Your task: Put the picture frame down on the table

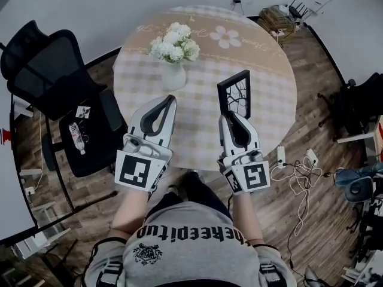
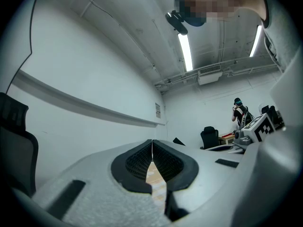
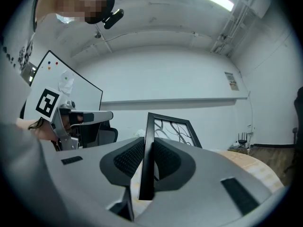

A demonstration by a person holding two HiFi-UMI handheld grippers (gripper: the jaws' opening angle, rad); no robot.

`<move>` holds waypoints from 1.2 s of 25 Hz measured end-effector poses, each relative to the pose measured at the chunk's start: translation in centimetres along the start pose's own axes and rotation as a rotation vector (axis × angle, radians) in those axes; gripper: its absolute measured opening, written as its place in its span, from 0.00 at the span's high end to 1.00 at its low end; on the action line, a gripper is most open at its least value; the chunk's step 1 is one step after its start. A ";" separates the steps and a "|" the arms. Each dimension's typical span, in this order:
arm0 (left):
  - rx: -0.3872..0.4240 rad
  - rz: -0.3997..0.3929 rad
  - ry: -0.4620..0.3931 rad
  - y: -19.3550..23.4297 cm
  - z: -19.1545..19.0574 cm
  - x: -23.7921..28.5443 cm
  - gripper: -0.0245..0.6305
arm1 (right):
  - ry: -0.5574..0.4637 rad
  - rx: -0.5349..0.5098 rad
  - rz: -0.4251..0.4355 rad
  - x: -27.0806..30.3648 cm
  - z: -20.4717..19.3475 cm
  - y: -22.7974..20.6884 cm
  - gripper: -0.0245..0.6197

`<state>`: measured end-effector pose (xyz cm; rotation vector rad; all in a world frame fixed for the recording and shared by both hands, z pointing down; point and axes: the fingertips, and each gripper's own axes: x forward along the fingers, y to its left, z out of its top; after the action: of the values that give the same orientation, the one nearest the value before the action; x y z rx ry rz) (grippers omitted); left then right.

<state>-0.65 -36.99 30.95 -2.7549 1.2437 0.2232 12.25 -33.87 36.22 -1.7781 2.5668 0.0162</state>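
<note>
A black picture frame (image 1: 234, 92) with a branch pattern stands upright over the round table (image 1: 269, 94), held by its near edge. My right gripper (image 1: 232, 113) is shut on that edge; in the right gripper view the picture frame (image 3: 161, 131) rises between the jaws, its black side bar clamped by both pads. My left gripper (image 1: 169, 102) is over the table's near left part, shut with nothing between its jaws. In the left gripper view its tips (image 2: 152, 142) meet and only a strip of tablecloth shows below.
A white vase of white flowers (image 1: 174, 51) stands on the checked tablecloth at the back left. A black office chair (image 1: 51, 70) is left of the table. Cables and a power strip (image 1: 293, 163) lie on the wood floor at right.
</note>
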 end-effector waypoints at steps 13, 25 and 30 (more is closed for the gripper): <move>-0.020 0.124 0.096 3.1 -4.0 1.8 0.94 | 0.187 0.063 0.075 4.5 -8.5 -2.4 0.86; -0.041 0.166 0.159 3.9 -6.9 1.8 0.94 | 0.370 0.120 0.114 5.4 -17.1 -2.7 0.86; -0.041 0.185 0.178 4.4 -7.5 1.6 0.94 | 0.441 0.139 0.126 5.6 -20.1 -2.5 0.86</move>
<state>-2.20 -42.29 37.87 -2.7441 1.5566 0.0189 12.45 -40.42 56.21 -1.7249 2.8738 -0.6016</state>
